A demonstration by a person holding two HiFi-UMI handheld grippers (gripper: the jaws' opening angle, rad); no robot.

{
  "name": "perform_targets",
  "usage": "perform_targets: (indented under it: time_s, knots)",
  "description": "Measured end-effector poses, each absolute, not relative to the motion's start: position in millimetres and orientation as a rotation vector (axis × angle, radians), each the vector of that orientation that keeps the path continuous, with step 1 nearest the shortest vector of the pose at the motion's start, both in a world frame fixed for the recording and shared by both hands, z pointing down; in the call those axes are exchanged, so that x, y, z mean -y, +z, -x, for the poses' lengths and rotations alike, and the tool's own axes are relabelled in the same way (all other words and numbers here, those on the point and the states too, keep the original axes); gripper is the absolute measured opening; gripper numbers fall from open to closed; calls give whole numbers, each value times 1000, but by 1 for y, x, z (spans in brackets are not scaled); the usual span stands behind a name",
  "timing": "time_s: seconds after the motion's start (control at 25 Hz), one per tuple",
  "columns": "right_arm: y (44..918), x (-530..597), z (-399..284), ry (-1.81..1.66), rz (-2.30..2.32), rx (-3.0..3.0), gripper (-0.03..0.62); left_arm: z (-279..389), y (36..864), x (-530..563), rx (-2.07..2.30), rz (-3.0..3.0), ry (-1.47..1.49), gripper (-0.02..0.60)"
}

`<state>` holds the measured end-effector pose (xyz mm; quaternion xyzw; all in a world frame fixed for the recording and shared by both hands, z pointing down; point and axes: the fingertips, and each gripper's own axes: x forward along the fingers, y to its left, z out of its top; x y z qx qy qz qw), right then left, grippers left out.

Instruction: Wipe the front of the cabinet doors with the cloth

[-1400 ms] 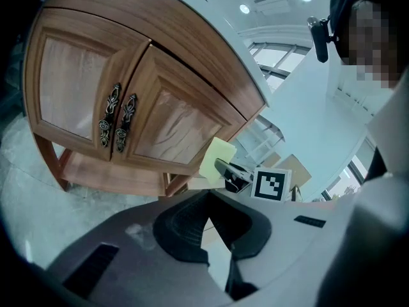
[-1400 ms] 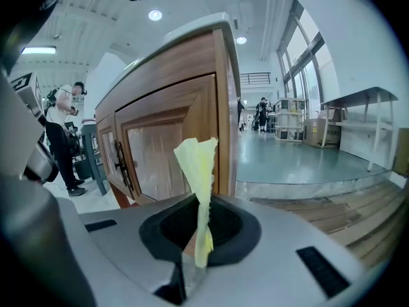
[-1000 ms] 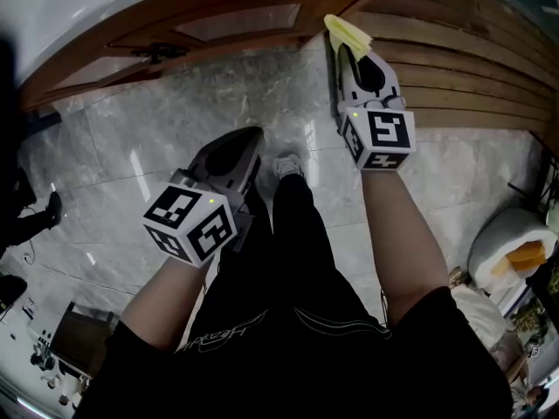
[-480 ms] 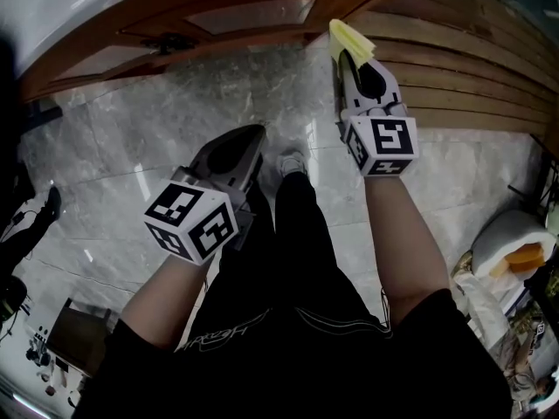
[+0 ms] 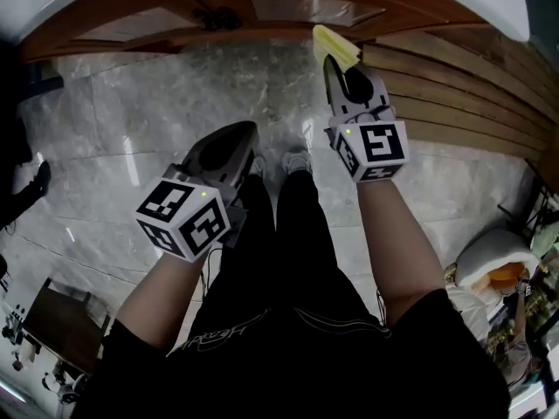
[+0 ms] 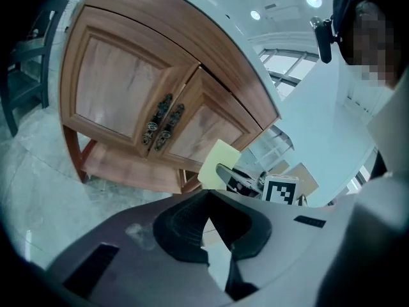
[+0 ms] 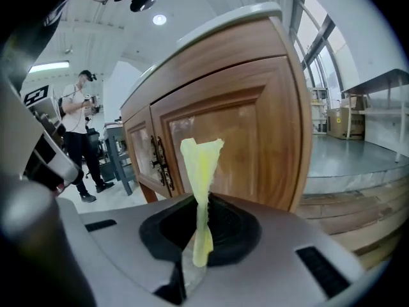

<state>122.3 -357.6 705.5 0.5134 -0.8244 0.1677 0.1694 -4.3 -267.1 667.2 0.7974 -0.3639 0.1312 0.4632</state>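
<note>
The wooden cabinet (image 5: 262, 3) runs along the top of the head view, its two doors meeting at dark metal handles (image 5: 218, 17). My right gripper (image 5: 336, 66) is shut on a yellow cloth (image 5: 334, 46), which sticks up close to the right-hand door's lower corner. In the right gripper view the cloth (image 7: 201, 171) rises upright out of the gripper (image 7: 199, 232), in front of the right door (image 7: 249, 126). My left gripper (image 5: 247, 133) hangs lower over the floor, shut and holding nothing. The left gripper view shows both doors (image 6: 121, 104), the handles (image 6: 163, 120) and the cloth (image 6: 218, 164).
Grey marble floor (image 5: 131, 129) lies before the cabinet. Wooden slatted boards (image 5: 454, 85) run to the right of it. The person's legs and shoes (image 5: 297, 160) are between the grippers. A white bag (image 5: 489, 264) sits at the right. Another person (image 7: 80, 139) stands further off.
In the head view the cabinet handles have slid right and up toward the centre. The right gripper with the cloth has shifted slightly left, nearer the doors. The left gripper has barely moved.
</note>
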Motion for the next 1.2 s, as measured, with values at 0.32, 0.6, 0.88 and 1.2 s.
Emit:
perform_targets:
  time_s: [0.32,0.6,0.88,1.2]
  knots:
    - [709,367,-46,472,-1271,2432,41,67,670,272,1019,-1876,247,6]
    - [719,371,5,469,-1145,2458,41,109,674,272,1087,-1820,199,6]
    - [744,371,29,495,-1091,2426,41,146,677,273,1154,-1777,177,6]
    - [768,383,25,509,-1101,2373,41,165,685,278,1189,-1746,176,6]
